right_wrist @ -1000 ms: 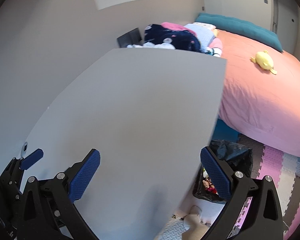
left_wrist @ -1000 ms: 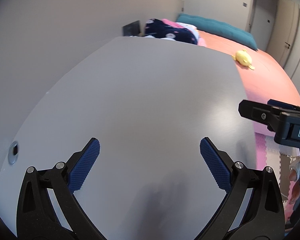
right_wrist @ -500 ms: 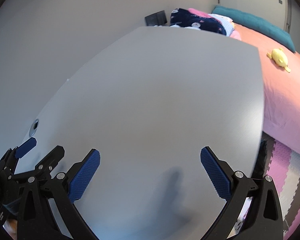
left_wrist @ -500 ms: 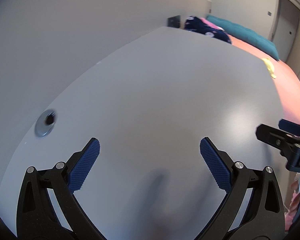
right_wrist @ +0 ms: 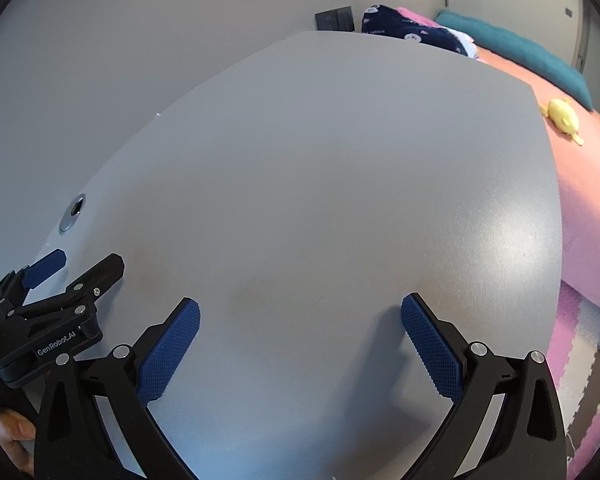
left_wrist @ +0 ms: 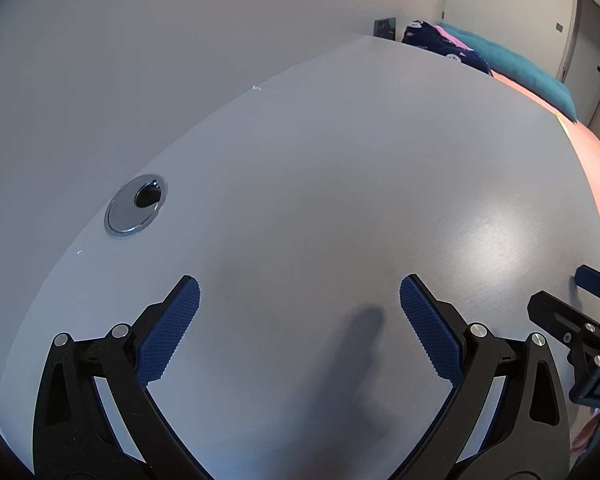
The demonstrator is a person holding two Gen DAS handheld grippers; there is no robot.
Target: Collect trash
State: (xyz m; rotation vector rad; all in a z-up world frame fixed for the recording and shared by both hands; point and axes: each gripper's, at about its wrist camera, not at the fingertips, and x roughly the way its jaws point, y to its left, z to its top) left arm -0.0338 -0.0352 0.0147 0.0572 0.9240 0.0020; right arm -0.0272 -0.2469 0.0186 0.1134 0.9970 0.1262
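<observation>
No trash can be made out in either view, so where it lies cannot be told. Much of the bed [right_wrist: 588, 184] is hidden behind the far edge of the tabletop [right_wrist: 340, 168], and the yellow plush toy [right_wrist: 565, 119] is seen whole only from the right wrist; in the left wrist view just a sliver of it shows at the tabletop's edge. The left tongs [left_wrist: 299, 308] are held low over the tabletop with both jaws spread wide and nothing between them. The right tongs [right_wrist: 300, 312] are held likewise, released and empty, near the tabletop's right edge. Each pair is cut off at the frame border in the other's view: the left tongs [right_wrist: 74, 266] at the lower left, the right tongs [left_wrist: 572, 300] at the far right. The fingers [left_wrist: 170, 332] are faced with blue pads of a fine diamond knurl, mounted on black arms with silver pins. The tabletop is a smooth, matte grey surface with soft sheen on the right. A round chrome cable grommet [left_wrist: 135, 203] is set into it near the grey wall. Beyond the tabletop, a dark patterned cloth [right_wrist: 412, 30] and a teal pillow [right_wrist: 520, 52] are seen on the salmon bedspread, and pink and grey foam floor tiles [right_wrist: 580, 368] at the lower right.
</observation>
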